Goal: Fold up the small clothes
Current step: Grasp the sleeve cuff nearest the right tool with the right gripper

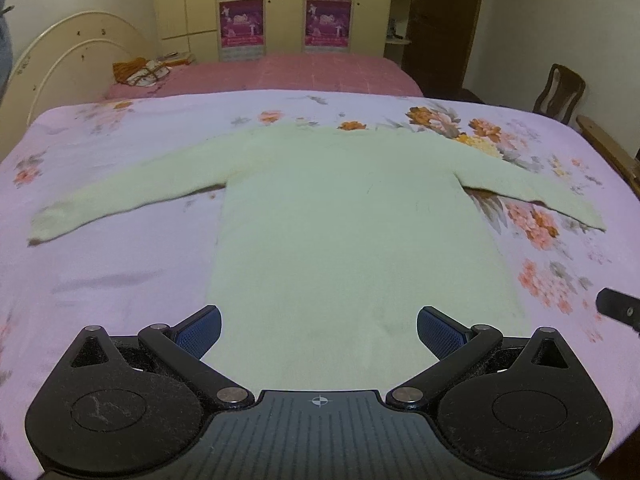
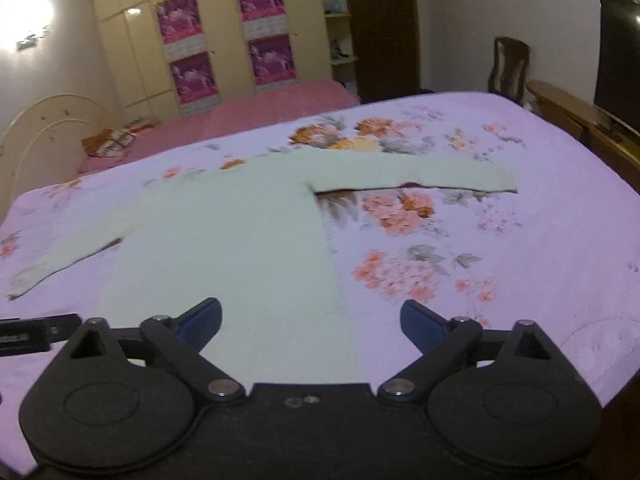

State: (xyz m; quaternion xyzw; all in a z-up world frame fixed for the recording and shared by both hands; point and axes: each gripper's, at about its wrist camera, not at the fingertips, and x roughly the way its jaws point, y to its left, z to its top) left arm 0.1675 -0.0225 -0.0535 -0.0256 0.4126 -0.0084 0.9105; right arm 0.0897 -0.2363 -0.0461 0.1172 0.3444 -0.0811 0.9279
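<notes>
**Inspector:** While the pale sweater lies flat on the floral bedspread, hem near and collar far, its body runs straight away from both grippers.

**Clerk:** Which sits closer?

**Inspector:** The left gripper straddles the hem's middle; the right gripper stands over the hem's right corner. Both are spread wide, holding nothing.

**Clerk:** Any writing?

**Inspector:** The cupboard posters are illegible.
</notes>
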